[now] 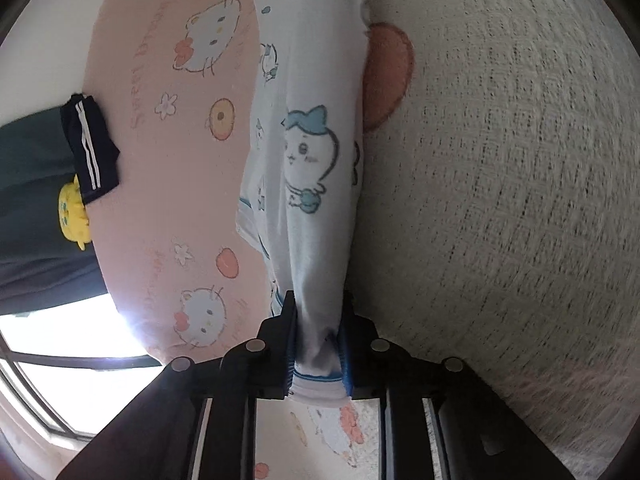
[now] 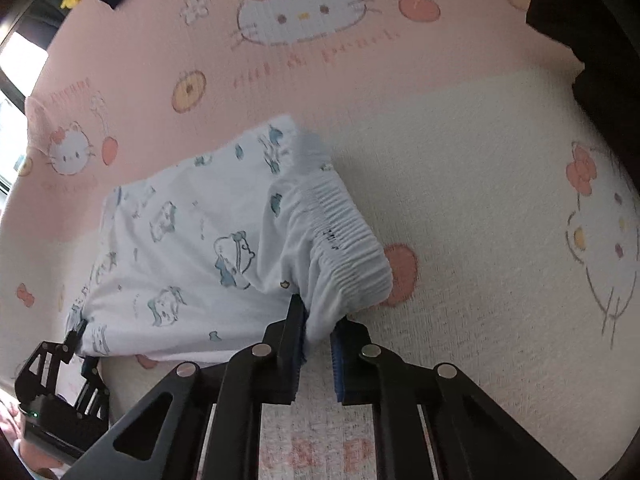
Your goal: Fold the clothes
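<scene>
White children's shorts [image 2: 192, 248] printed with blue cartoon figures are held up above a pink and cream cartoon-cat bedsheet [image 2: 480, 128]. My right gripper [image 2: 318, 332] is shut on the fabric just below the gathered elastic waistband [image 2: 348, 236]. In the right wrist view, my left gripper [image 2: 82, 332] pinches the hem end of the shorts at the lower left. In the left wrist view, the shorts [image 1: 308, 152] stretch away as a narrow band, and my left gripper [image 1: 318, 336] is shut on their blue-trimmed hem.
A dark garment with white stripes [image 1: 90, 148] and a yellow item [image 1: 72, 212] lie at the far edge of the bedsheet [image 1: 168, 184]. A bright window [image 1: 60, 344] is beyond the bed. A dark object [image 2: 576, 20] sits at the upper right.
</scene>
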`<state>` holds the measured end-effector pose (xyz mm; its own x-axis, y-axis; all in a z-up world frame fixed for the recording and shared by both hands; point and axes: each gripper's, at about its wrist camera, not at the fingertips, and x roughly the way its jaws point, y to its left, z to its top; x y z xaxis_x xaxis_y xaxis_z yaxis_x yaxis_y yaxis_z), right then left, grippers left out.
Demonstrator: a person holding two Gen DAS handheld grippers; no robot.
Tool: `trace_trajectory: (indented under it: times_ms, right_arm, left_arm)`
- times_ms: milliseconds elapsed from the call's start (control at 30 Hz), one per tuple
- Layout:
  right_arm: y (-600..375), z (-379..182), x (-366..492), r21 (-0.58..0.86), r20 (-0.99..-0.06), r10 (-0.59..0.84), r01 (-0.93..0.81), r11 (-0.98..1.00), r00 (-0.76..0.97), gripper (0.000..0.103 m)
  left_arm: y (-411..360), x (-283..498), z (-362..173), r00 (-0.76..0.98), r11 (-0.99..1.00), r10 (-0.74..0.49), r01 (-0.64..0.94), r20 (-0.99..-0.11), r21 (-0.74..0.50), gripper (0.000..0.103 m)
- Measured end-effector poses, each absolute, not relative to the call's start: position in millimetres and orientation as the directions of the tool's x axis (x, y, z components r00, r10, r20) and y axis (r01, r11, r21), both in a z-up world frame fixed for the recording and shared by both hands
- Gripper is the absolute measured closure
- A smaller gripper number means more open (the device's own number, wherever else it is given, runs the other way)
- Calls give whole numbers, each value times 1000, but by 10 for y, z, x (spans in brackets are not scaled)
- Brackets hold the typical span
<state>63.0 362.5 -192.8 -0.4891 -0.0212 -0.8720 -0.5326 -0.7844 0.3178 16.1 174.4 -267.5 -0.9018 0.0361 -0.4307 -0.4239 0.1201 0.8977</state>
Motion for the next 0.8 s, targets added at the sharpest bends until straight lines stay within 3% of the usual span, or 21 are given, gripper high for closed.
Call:
trace_trajectory:
  times_ms: [133, 200, 267, 367, 533, 800]
  right_arm:
    - [3614, -1937, 694, 329, -865, -44, -497, -803, -501, 89]
    - [3556, -1916, 687, 294, -869, -36, -455, -840, -494, 77]
    - [3469, -1893, 663, 243, -878, -22, -407, -880, -478, 56]
    - [3274, -1811, 673, 104, -884, 68, -336, -936, -463, 44]
    - [2948, -1676, 690, -138, -864, 219, -204, -969, -454, 37]
    - [2583, -1624, 763, -328, -804, 303, -44, -944, -512, 30]
  left_arm:
    - [1738, 167, -2642, -914, 70, 59, -397, -401, 915, 86]
    - [1726, 219, -2682, -943, 87, 77, -317, -324, 944, 83]
    - [1708, 317, -2715, -955, 110, 120, -260, -273, 959, 76]
    - [1683, 373, -2663, -956, 79, 130, -255, -264, 964, 64]
    - [1705, 295, -2496, -955, -10, 108, -280, -277, 960, 33]
    - [1768, 256, -2408, -936, -56, 92, -345, -339, 937, 31]
